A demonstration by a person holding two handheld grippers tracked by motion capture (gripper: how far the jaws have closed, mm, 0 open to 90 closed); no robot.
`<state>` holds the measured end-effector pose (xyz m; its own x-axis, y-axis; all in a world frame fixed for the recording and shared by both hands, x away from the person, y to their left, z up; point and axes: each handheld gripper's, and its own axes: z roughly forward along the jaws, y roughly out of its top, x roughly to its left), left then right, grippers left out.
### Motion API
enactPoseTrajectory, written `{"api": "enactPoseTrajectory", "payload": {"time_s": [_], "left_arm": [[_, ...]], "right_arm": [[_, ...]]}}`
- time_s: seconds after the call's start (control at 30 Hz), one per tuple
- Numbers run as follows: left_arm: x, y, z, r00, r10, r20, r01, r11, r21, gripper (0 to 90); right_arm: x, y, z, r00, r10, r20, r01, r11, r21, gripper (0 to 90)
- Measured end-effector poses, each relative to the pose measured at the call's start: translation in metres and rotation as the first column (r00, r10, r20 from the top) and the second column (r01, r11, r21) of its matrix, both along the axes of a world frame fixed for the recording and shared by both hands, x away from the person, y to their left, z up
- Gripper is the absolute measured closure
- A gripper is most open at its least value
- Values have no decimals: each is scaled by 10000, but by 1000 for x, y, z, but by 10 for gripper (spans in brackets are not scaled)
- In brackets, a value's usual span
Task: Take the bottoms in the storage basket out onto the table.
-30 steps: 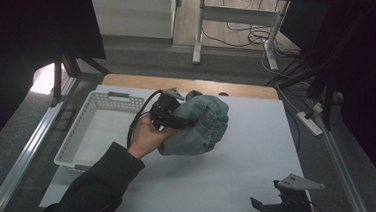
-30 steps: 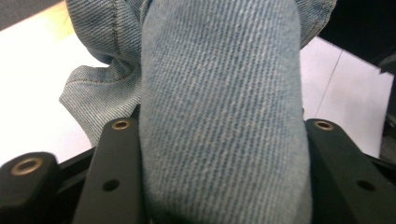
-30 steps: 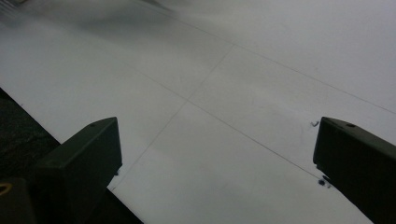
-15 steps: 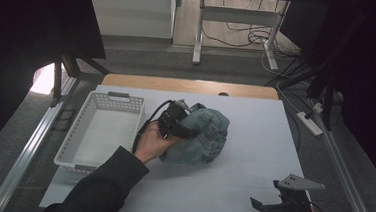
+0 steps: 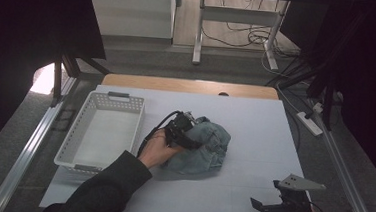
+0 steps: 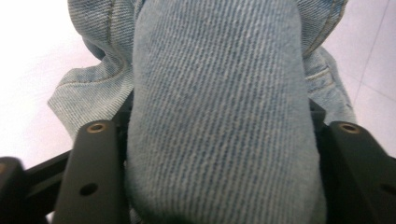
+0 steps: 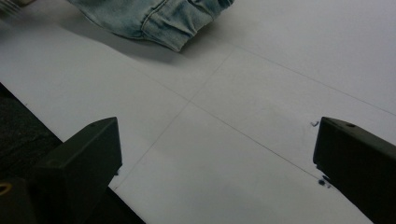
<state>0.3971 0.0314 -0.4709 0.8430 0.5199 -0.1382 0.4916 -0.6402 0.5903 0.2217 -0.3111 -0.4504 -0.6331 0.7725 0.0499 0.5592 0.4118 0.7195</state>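
Note:
A crumpled light-blue denim garment [image 5: 208,150] lies on the white table sheet [image 5: 260,126], right of the basket. My left gripper [image 5: 190,135] rests against the garment's left side, held by a hand in a dark sleeve. In the left gripper view a thick fold of the denim [image 6: 219,93] fills the gap between the two black jaws of that gripper [image 6: 219,133]. The jaws have just been opening, and the fold still touches both. My right gripper [image 5: 260,207] sits at the near right edge, open over bare sheet [image 7: 217,154], with the denim hem [image 7: 154,16] far ahead.
A white perforated basket [image 5: 118,99] stands at the table's left side with nothing in it. Metal rails run along both sides of the table. A power strip [image 5: 309,122] and cables lie beyond the right edge.
My left gripper has come down and toward the near side with the denim, which now lies lower and flatter on the sheet. The right gripper has kept still.

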Motion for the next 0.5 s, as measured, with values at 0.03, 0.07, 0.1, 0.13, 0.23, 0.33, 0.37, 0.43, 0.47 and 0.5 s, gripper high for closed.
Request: {"api": "enactPoseTrajectory", "payload": {"time_s": [0.03, 0.07, 0.1, 0.13, 0.23, 0.33, 0.37, 0.43, 0.47, 0.5], "left_arm": [[0, 0, -1, 10000, -24, 14, 24, 10000, 8, 386], [1, 0, -2, 10000, -34, 23, 34, 10000, 20, 370], [1, 0, -4, 10000, -36, 26, 36, 10000, 22, 357], [1, 0, -5, 10000, -35, 16, 35, 10000, 22, 339], [3, 1, -10, 10000, 49, -80, -49, 10000, -31, 287], [4, 0, -17, 9999, 84, -118, -85, 10000, -35, 221], [4, 0, -19, 9999, 118, -92, -118, 9999, -15, 197], [3, -2, -22, 9999, 151, 32, -151, 9999, 46, 158], [2, -2, -23, 9999, 123, 66, -124, 9998, 142, 142], [2, -3, -24, 9998, 133, 118, -136, 9997, 209, 120]], "right_arm": [[0, 0, 0, 10000, 5, 1, -5, 10000, 2, 15], [0, 0, 0, 10000, 17, 16, -17, 10000, -7, 15], [0, 0, 0, 10000, 19, 16, -19, 10000, -8, 15], [0, 0, 0, 10000, 20, 15, -20, 10000, -8, 15], [0, 0, 0, 10000, 20, 12, -20, 10000, -4, 15], [0, 0, 0, 10000, 22, 7, -22, 10000, -4, 15], [0, 0, 0, 10000, 20, -5, -20, 10000, -4, 15], [0, 0, 0, 10000, 18, -1, -18, 10000, -3, 15], [0, 0, 0, 10000, 12, -13, -12, 10000, 5, 15], [0, 0, 0, 10000, 21, 0, -21, 10000, -5, 15]]}}
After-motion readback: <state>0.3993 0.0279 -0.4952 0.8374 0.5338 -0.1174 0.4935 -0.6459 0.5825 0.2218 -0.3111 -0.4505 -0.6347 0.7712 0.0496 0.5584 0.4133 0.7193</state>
